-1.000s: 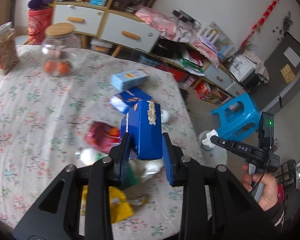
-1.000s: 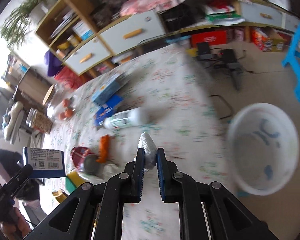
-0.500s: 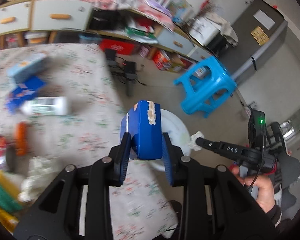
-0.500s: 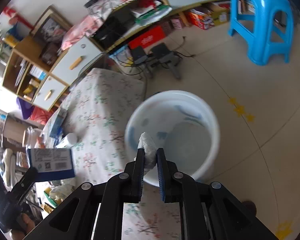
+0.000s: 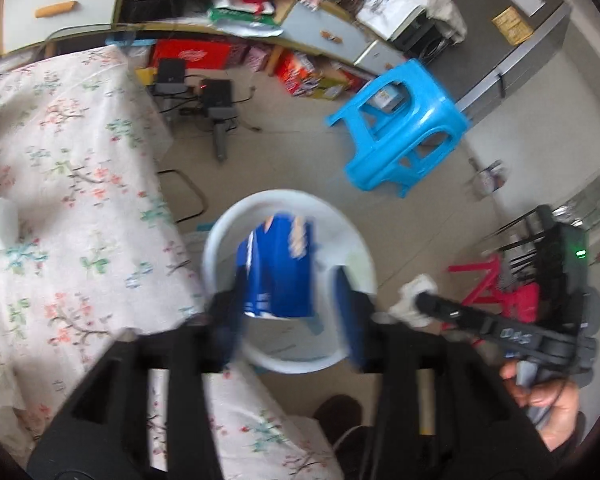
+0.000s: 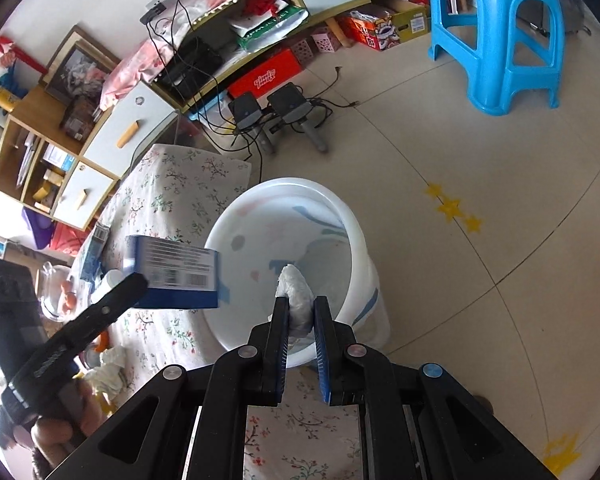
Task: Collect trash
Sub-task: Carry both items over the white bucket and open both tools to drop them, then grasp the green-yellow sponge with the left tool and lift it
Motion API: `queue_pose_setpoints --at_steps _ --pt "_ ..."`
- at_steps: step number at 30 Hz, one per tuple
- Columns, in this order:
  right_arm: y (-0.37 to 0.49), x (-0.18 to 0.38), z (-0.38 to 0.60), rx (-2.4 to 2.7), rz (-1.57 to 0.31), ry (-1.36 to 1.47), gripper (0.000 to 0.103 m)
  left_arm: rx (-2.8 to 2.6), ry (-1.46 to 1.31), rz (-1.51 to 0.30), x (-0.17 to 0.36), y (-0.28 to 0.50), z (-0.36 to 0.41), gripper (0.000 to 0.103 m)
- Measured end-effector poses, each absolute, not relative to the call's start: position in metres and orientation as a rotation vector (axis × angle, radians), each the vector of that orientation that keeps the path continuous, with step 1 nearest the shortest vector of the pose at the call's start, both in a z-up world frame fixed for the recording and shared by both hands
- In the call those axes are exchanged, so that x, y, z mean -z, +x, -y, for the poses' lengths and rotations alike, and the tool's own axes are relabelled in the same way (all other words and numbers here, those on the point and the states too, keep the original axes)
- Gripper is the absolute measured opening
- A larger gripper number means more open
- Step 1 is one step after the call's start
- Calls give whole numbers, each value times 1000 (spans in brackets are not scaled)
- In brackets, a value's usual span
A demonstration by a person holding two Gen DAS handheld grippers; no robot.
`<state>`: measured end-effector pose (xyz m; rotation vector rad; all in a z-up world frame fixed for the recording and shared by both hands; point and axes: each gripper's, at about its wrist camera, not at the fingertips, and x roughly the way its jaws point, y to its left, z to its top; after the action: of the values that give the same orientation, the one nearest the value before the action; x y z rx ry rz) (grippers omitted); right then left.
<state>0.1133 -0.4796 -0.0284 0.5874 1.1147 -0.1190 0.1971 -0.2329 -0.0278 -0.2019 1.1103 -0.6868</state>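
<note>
Jaws on the left gripper [image 5: 290, 300] are wider apart now than half a second ago, when they squeezed the blue box [image 5: 278, 270] tight. There is a gap between the box and the jaw at 3 o'clock. The box looks blurry, so it may be slipping or falling, but I cannot say for sure that it is fully let go. It hangs right over the white bucket [image 5: 220, 236], which stands on the floor just beside the bench [image 5: 72, 184] with the flowery cloth. A second ago both grippers were over the bench; now both are above the bucket. So I think the dropping part of the job is happening right now.

From the right wrist view the blue box [image 6: 176, 276] shows a white side with small print and a bar code, and a dark blue side under it. It is a flat cardboard carton, tilted a bit, at 9 o'clock from the bucket [image 6: 352, 240] opening.

The right gripper [image 6: 300, 344] grips a crumpled white tissue [image 6: 296, 300] between its jaws, clenched on it, also above the bucket. It is not dropped yet.

More trash lies on the bench at 8 o'clock: crumpled white paper [image 6: 108, 364].
</note>
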Motion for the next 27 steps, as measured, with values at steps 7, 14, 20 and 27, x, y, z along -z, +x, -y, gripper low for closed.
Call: queue_pose_setpoints --at_steps 7,14,20,27 --pt "118 26 470 108 -1112 574 13 571 -30 -1073 12 171 204 90" --pt "129 34 455 107 -1137 546 14 438 1 -1035 0 155 146 99" --pt "137 36 444 110 -1142 538 45 313 23 -979 -5 147 89 101" --pt "142 26 421 108 -1123 531 71 168 -8 -1020 -4 145 13 101"
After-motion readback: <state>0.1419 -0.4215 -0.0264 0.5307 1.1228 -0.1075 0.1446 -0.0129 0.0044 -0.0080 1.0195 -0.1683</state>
